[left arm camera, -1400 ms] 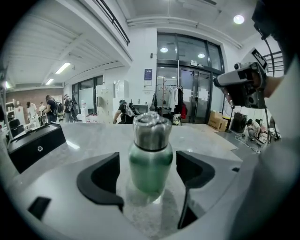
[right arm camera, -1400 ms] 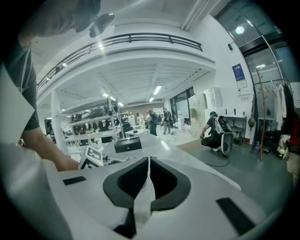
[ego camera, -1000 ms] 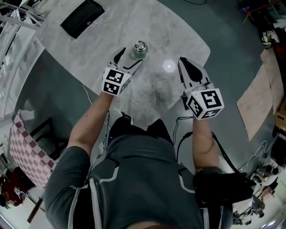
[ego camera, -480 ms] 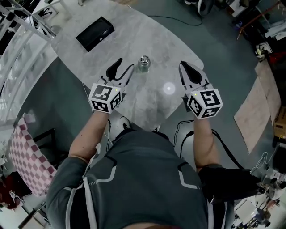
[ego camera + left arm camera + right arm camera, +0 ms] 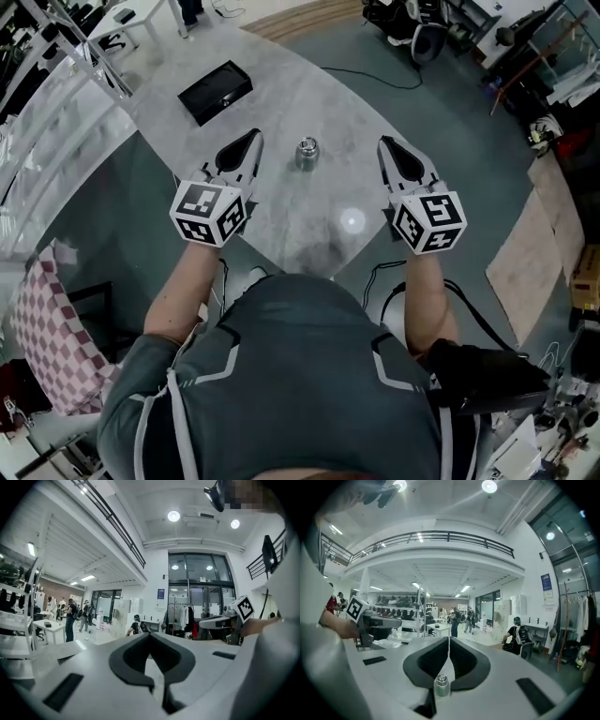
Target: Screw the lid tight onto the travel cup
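Bright ceiling lamps; glare on table; fisheye edges.

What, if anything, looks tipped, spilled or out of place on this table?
Nothing stands out: the travel cup stands upright on the table, lid on, clear of the shut left gripper and right gripper.

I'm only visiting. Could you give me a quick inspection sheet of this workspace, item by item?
Surface: grey marbled table, lamp glare on it.
Job's things: travel cup upright, lid on, standing free.
Clutter: black box on the table's far side.
Grippers: left hand-held gripper and right hand-held gripper both shut, empty, either side of the cup.
Cables: black cable on the floor beyond.
Surroundings: checked cloth left, cardboard sheets right.
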{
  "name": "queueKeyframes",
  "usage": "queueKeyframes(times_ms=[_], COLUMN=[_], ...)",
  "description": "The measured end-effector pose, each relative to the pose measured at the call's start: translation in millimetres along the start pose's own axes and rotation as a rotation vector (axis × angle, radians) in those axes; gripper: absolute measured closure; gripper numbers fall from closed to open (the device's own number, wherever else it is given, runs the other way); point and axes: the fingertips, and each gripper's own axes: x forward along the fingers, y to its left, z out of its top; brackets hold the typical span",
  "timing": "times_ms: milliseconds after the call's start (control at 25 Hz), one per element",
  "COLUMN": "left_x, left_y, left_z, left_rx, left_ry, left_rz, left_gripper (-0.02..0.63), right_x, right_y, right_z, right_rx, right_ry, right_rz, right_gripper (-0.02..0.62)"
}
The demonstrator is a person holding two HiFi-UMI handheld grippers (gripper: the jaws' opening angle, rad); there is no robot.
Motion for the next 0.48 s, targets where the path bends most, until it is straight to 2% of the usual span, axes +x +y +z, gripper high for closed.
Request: queueKeyframes(times_ms=[200,480], left_x=[-17.3,-25.1], left_y=[0.1,0.5], left_z=[15.4,20.5], left_rx=[-0.036,0.015], left_ry=[-0.019,0.003], left_rz=[0.004,0.044], left_gripper=[0.597,0.597], right_x=[-8.0,-15.4], right_y=[7.1,9.9], right_z=[13.6,22.1], right_rx=[-0.024,-0.048], right_ry=[-0.008,-0.012], right_rz=[-0.015,-0.032], right_gripper=[0.566,0.568])
